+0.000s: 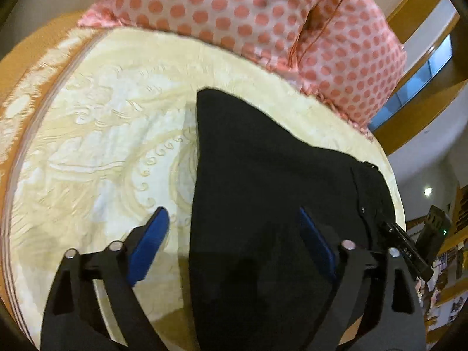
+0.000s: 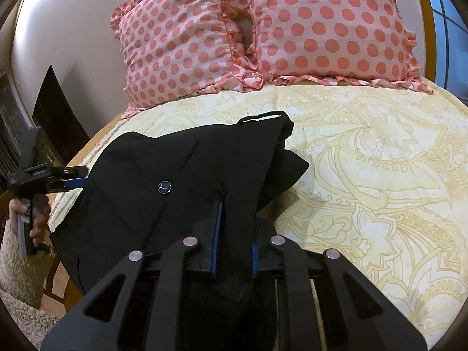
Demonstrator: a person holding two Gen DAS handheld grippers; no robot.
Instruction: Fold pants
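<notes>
Black pants [image 1: 263, 190] lie on the cream patterned bedspread [image 1: 102, 146], partly lifted. My left gripper [image 1: 234, 228] is open, its blue pads [image 1: 152, 234] wide apart; the pants' left edge runs between them. My right gripper [image 2: 234, 234] is shut on the pants [image 2: 175, 175] near the waistband, with black cloth bunched between its blue pads [image 2: 217, 225]. A button [image 2: 164, 187] shows on the cloth. The left gripper also shows in the right wrist view [image 2: 70, 177], at the pants' left edge. The right gripper also shows in the left wrist view [image 1: 386, 228], at the pants' right edge.
Two pink polka-dot pillows [image 2: 263, 29] lean at the head of the bed. Wooden bed frame [image 1: 409, 117] and a window are beyond. The bed's left edge [image 2: 73, 204] drops to a carpeted floor; a dark cabinet [image 2: 55, 111] stands by the wall.
</notes>
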